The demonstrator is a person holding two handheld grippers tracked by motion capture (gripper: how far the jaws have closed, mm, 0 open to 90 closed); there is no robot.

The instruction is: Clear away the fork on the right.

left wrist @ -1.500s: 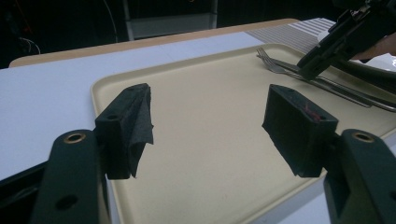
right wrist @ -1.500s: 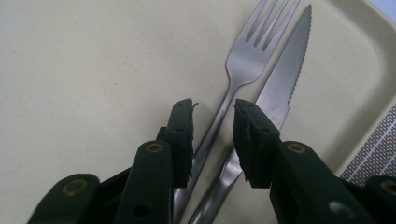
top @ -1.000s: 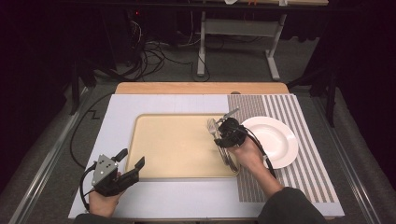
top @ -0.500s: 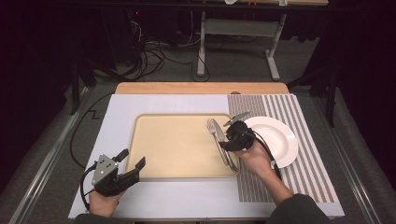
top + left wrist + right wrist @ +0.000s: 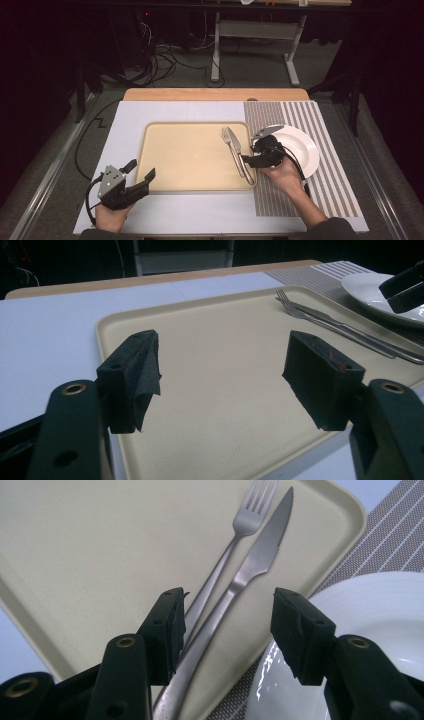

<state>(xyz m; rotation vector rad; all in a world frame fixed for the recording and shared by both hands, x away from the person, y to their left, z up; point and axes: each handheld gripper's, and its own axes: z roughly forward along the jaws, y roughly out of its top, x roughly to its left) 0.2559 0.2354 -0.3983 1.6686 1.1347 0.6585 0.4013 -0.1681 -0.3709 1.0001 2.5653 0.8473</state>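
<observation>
Stainless steel, a table knife (image 5: 235, 587) and a four-tined fork (image 5: 227, 550) lie side by side on the beige plastic tray (image 5: 190, 155), along its right edge, handles toward us. In the right gripper view we see the two handles touching or very nearly so, the knife's serrated blade pointing away beside the fork's tines. From the high view the pair reads as one narrow silver strip (image 5: 236, 154), and we cannot separate fork from knife there.

Our right gripper (image 5: 227, 630) hangs just over the handle ends, jaws spread well apart and holding nothing; the knife handle runs up between them, and whether a pad touches the metal we cannot tell. The high view places this gripper (image 5: 265, 152) straddling the tray's right rim, partly above the round white ceramic plate (image 5: 302, 150), which sits just right of the tray on a grey-and-white striped placemat (image 5: 320, 200).

Our left gripper (image 5: 225, 382) is also wide open and empty. Its own view looks across the bare tray floor toward the cutlery (image 5: 340, 325) at the far side, with the plate (image 5: 367, 290) beyond. The high view shows it (image 5: 131, 181) at the tray's near-left corner, above the white table cover (image 5: 190, 107), well apart from the cutlery.
</observation>
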